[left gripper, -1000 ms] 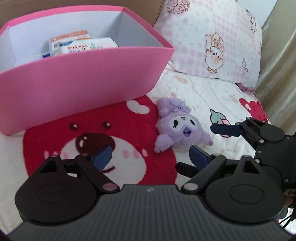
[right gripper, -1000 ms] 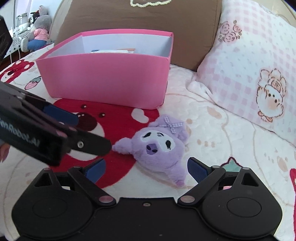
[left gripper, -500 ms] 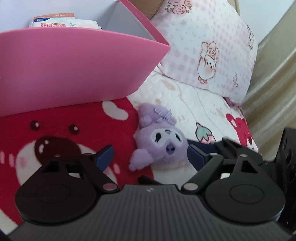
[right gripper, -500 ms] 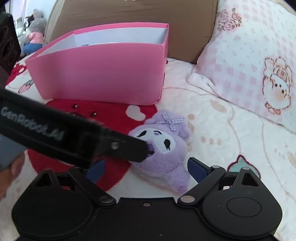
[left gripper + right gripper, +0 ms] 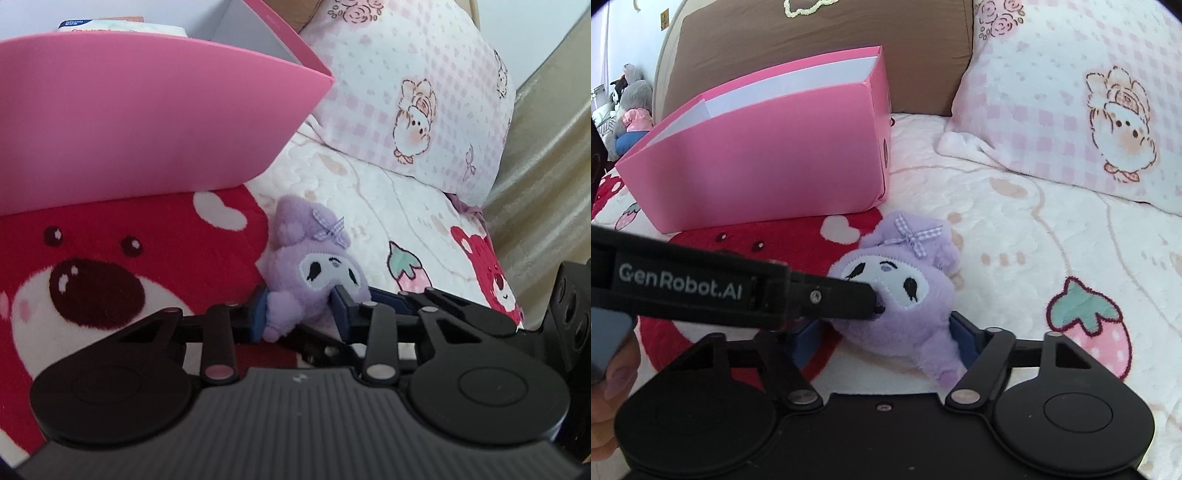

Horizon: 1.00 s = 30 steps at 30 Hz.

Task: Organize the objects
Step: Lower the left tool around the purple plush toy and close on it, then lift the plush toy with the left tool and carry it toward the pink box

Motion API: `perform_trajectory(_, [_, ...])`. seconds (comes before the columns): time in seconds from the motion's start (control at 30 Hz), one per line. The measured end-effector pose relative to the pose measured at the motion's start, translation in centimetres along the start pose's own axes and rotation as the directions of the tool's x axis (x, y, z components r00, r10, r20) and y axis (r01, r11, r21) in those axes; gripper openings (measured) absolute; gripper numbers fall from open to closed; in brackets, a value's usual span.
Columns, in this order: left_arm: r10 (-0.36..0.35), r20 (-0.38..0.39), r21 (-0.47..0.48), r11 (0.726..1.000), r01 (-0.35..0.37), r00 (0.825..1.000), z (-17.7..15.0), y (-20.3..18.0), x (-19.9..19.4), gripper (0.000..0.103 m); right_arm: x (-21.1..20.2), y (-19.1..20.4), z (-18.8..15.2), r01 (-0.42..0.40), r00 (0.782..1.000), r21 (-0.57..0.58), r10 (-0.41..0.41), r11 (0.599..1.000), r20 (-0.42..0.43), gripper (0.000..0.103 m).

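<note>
Here we had both grippers on the small purple plush toy with a white face and a gingham bow point(image 5: 317, 273), which lay on the fleecy bedspread printed with a red bear face point(image 5: 110, 280), just in front of the open pink cardboard box point(image 5: 140, 122). Our left gripper point(image 5: 300, 310) had just been closing, and its blue pads point(image 5: 258, 314) pressed into the toy's lower body from either side, the jaws drawn in narrow. Our right gripper point(image 5: 886, 338) had also just been closing; its jaws stood wider, with the toy's body between them and the right-hand pad point(image 5: 962, 341) against the fur. Whether the other pad touched we could not tell, since the left gripper crossed in front. A checked pink pillow point(image 5: 1071, 99) lay well apart from the toy.
</note>
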<state>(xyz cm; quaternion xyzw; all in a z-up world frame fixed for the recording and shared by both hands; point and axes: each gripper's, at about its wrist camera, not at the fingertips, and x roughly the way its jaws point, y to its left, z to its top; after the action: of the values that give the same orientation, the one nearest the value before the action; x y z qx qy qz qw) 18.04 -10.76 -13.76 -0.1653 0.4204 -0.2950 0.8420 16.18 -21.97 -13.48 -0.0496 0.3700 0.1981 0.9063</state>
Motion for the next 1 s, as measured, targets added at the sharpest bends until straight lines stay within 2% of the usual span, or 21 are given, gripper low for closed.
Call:
perform_trajectory(0.1, [0.028,0.010,0.019,0.999,-0.029,1.000,-0.5,-0.5,-0.3,0.033,-0.1,0.2,-0.3,0.002,1.000,0.001,-0.002,1.000,0.004,0.069])
perform_trajectory(0.17, [0.055,0.024,0.047,0.997,-0.056,0.998,-0.6,-0.9,-0.4,0.033,0.0,0.8,-0.5,0.023,1.000,-0.040,-0.022,0.999,0.011,0.067])
perform_trajectory(0.3, [0.065,0.008,0.070,0.995,-0.066,0.998,-0.2,-1.0,-0.6,0.033,-0.1,1.3,-0.8,0.044,0.999,-0.074,-0.043,0.996,0.020,0.066])
perform_trajectory(0.47, [0.047,-0.011,0.031,0.998,-0.046,0.999,0.0,-0.6,-1.1,0.033,-0.6,1.8,-0.7,0.035,0.999,-0.114,-0.034,0.993,0.018,0.062])
perform_trajectory(0.57, [0.050,0.020,-0.010,0.999,-0.050,0.999,-0.2,-0.3,-2.2,0.033,-1.0,3.3,-0.8,0.053,0.999,-0.205,-0.052,0.977,0.009,0.060])
perform_trajectory(0.63, [0.061,0.022,-0.001,0.998,-0.061,0.998,-0.2,-0.3,-2.8,0.033,-1.3,4.0,-1.0,0.048,0.999,-0.239,-0.047,0.970,0.008,0.060])
perform_trajectory(0.83, [0.087,-0.017,-0.013,0.996,-0.087,0.996,-0.8,-0.2,-4.5,0.033,-2.1,4.8,-1.3,-0.009,1.000,-0.236,0.004,0.972,-0.024,0.061])
perform_trajectory(1.0, [0.061,-0.063,-0.085,0.994,-0.066,0.996,-1.5,0.5,-5.8,0.036,-2.8,5.7,-1.5,-0.048,0.998,-0.243,0.037,0.969,-0.047,0.062])
